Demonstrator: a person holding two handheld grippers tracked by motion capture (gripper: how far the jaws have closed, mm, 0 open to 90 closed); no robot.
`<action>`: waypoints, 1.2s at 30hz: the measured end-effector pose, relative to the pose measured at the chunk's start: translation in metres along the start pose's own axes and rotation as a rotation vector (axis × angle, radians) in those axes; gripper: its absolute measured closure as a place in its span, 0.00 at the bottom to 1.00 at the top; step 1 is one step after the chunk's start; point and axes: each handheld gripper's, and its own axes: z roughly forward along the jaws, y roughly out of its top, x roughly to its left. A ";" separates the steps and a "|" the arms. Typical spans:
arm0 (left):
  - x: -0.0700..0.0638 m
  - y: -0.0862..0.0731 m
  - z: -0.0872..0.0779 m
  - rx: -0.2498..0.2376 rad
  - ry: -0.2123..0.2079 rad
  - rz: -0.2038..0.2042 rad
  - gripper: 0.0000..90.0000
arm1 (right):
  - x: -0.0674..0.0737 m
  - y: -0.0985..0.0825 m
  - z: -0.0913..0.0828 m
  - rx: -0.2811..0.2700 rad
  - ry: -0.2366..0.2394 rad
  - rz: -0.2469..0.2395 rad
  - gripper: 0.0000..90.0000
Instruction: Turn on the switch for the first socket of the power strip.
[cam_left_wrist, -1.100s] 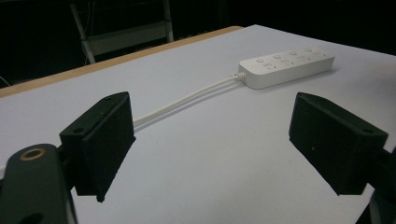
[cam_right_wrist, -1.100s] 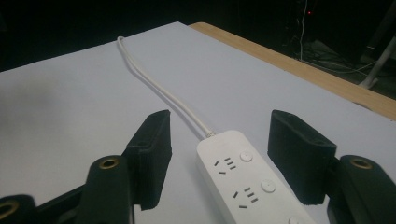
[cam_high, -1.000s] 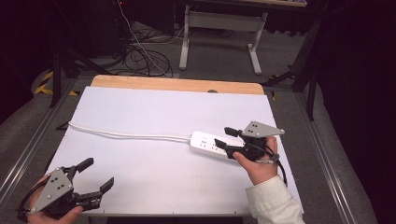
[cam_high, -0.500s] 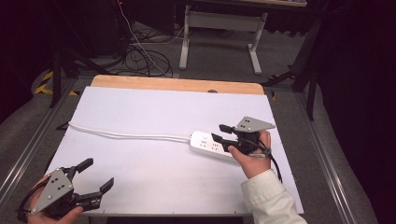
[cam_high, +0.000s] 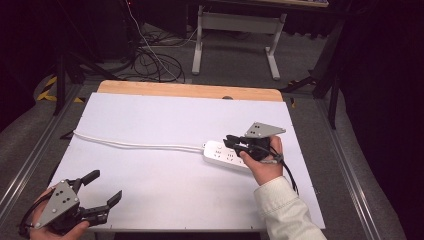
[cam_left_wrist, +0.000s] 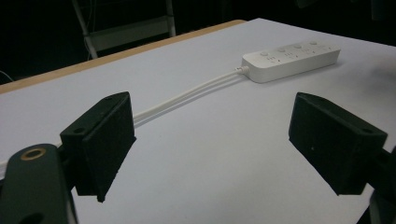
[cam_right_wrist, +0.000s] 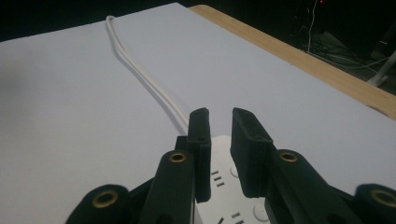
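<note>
Right gripper (cam_high: 231, 141) lowered over the power strip (cam_high: 225, 154) — jaws narrowed

Strip lies at four o'clock on the table (cam_high: 165, 115), nothing yet clasped; jaws have just been closing. A button is best pressed squarely — left gripper (cam_high: 102, 187) held wide, idle.

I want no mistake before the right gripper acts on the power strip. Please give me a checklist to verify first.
1. Right gripper over the power strip: ok, its jaws hang above the socket face.
2. Jaws narrowed: ok, they have just been closing; a small gap is left, nothing clamped between them.
3. Contact with the strip: cannot tell.
4. Cord free: ok, it runs loose across the table toward the left edge.
5. Left gripper out of the way: ok, open at the near left corner.
</note>
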 end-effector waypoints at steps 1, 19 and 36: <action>0.000 0.000 0.000 0.000 0.000 0.000 0.17 | 0.000 0.000 0.002 0.003 0.001 0.004 0.89; 0.000 -0.001 0.001 0.007 0.000 -0.007 0.17 | -0.010 -0.009 0.036 0.094 -0.030 0.051 1.00; 0.000 -0.002 0.001 0.014 0.007 -0.010 0.17 | -0.016 -0.022 0.062 0.187 -0.066 0.088 1.00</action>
